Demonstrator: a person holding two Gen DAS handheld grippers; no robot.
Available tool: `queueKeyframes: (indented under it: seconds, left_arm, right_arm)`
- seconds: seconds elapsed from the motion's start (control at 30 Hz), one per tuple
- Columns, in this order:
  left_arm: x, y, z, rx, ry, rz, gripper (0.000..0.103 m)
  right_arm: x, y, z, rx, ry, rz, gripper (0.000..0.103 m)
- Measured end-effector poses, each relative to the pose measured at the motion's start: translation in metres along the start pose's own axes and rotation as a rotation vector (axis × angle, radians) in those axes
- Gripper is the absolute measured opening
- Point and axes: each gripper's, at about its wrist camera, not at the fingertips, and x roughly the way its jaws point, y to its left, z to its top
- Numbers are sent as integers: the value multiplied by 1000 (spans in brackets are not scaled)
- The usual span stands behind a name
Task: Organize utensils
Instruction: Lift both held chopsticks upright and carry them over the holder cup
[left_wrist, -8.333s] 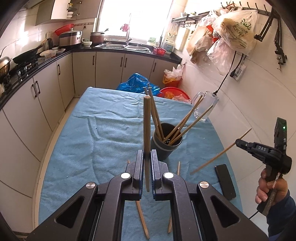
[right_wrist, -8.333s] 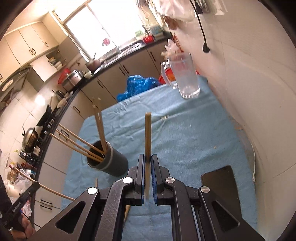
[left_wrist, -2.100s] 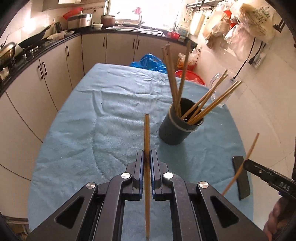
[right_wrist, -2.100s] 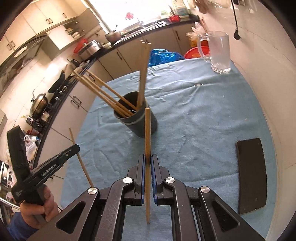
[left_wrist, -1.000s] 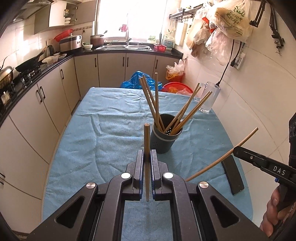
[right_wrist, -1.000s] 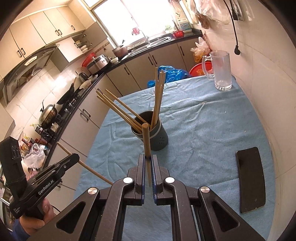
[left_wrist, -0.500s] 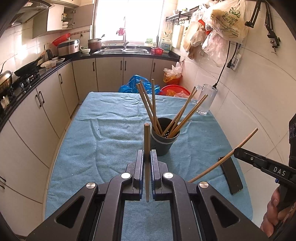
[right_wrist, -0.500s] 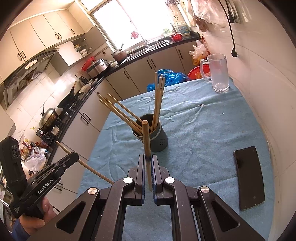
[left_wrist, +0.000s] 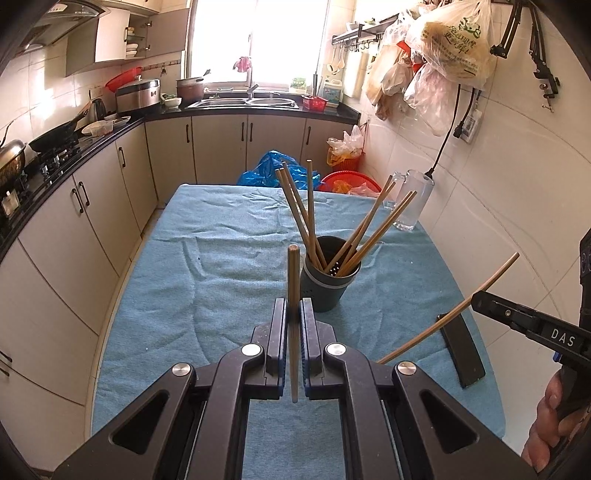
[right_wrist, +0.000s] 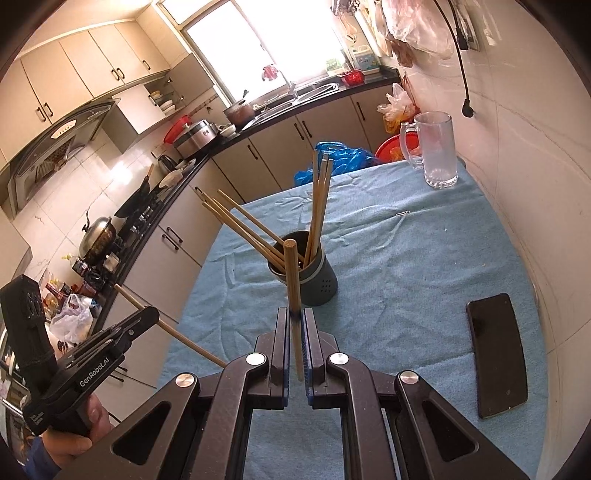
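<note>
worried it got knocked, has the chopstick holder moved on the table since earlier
No. The chopstick holder still stands at the same spot relative to the glass mug and the black phone; only the camera shifted.

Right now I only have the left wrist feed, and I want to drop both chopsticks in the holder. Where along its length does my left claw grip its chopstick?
Observer: In the right wrist view, the left claw grips the left chopstick roughly a third of the way along. The shorter part sticks up past the claw and the longer part slants downward.
Operator: And the right claw's own grip?
Observer: The right claw is shut on the right chopstick. It stands nearly upright between the fingers, and its top end shows in front of the holder.
</note>
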Motion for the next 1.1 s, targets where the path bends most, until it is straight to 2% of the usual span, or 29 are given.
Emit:
queueKeyframes:
  seconds: [0.5,0.8,1.1]
  left_arm:
    - [-16,4,30,6,-63,-13,6]
    - [-18,5,67,-19,-82,-70,6]
    - [-14,-1,108,-20,-121,-86,6]
  right_arm:
    - [-20,7,34,-9,-63,19,7]
    - [-26,10,68,-7,-108,24,7]
    - [-15,11,95,13,-133,21,7]
